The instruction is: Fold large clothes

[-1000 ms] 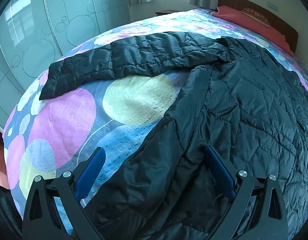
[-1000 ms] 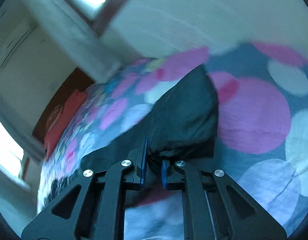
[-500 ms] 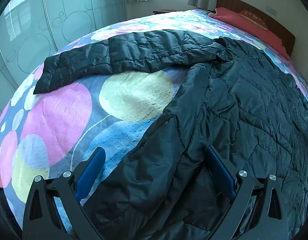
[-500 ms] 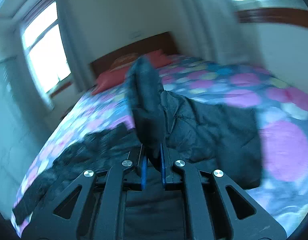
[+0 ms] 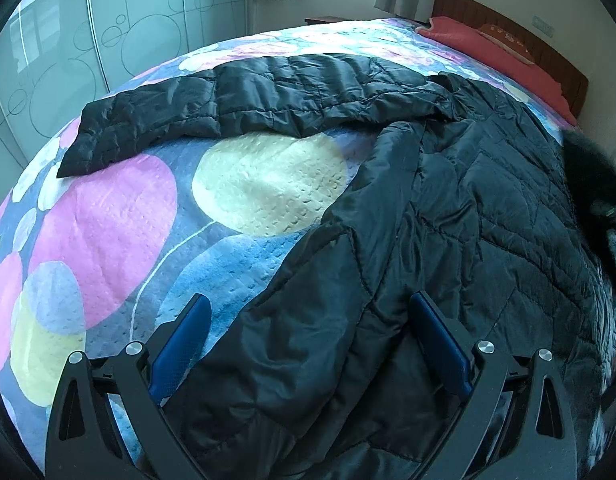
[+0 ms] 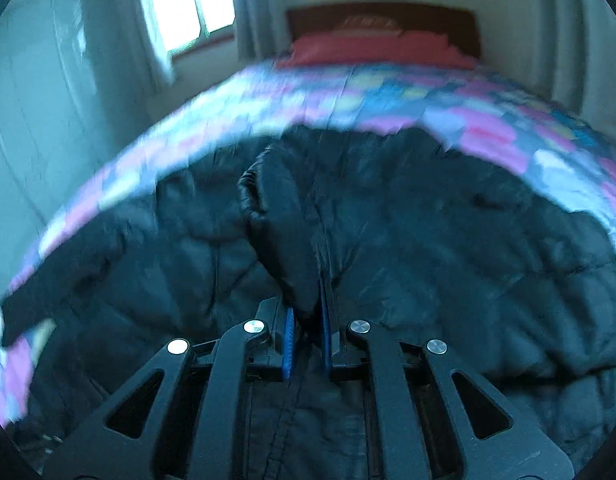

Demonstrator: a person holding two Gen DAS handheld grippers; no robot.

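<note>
Right wrist view: right claw (image 6: 306, 340) pinches jacket sleeve (image 6: 279, 224); left claw (image 5: 308, 344) gapes wide

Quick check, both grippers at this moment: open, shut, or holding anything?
Left gripper: open, fingers spread over the black quilted jacket, gripping nothing.
Right gripper: shut on the jacket's other sleeve.

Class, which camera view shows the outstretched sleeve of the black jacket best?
The left wrist view: the sleeve lies sharp and full-length across the bedspread. The right wrist view shows it only as a blurred dark strip at the left edge.
</note>
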